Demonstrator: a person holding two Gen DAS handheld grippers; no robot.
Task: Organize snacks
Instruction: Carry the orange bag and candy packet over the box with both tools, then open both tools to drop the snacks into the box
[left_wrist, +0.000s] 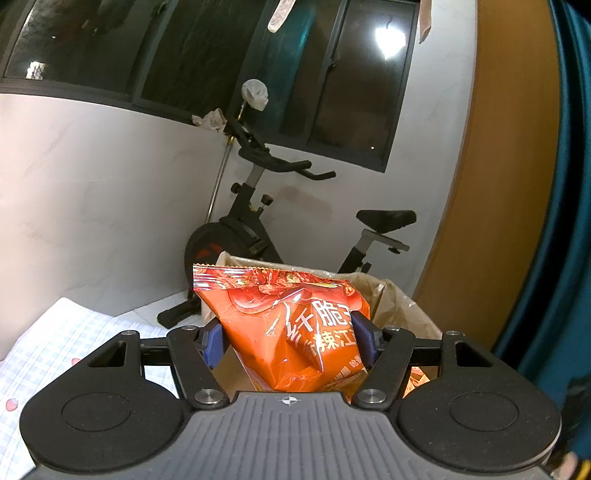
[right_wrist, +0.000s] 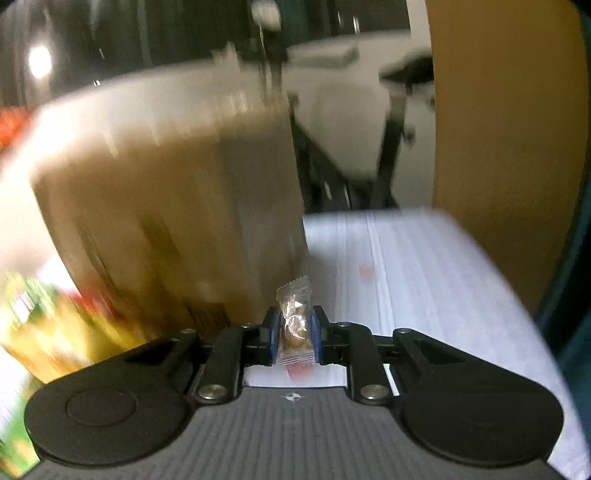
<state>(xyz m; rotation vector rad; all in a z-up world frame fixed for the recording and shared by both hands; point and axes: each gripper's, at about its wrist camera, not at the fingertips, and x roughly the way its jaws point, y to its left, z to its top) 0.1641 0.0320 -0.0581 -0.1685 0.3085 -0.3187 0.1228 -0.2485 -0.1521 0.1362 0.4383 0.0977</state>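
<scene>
A: Where's the chip bag (left_wrist: 291, 328)?
B: Pinched in the left gripper (left_wrist: 291, 345), above the box (left_wrist: 402, 306), probably for dropping in.
A: The right gripper (right_wrist: 295, 338)?
B: Clamped on a candy (right_wrist: 293, 325) beside the box, over the cloth (right_wrist: 424, 266).

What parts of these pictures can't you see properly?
- Left wrist view: the inside of the cardboard box is hidden by the orange snack bag held in the left gripper.
- Right wrist view: the box and the colourful packs at the left are motion-blurred; their print is unreadable.
- Right wrist view: the small clear packet in the right gripper is too small to identify.
</scene>
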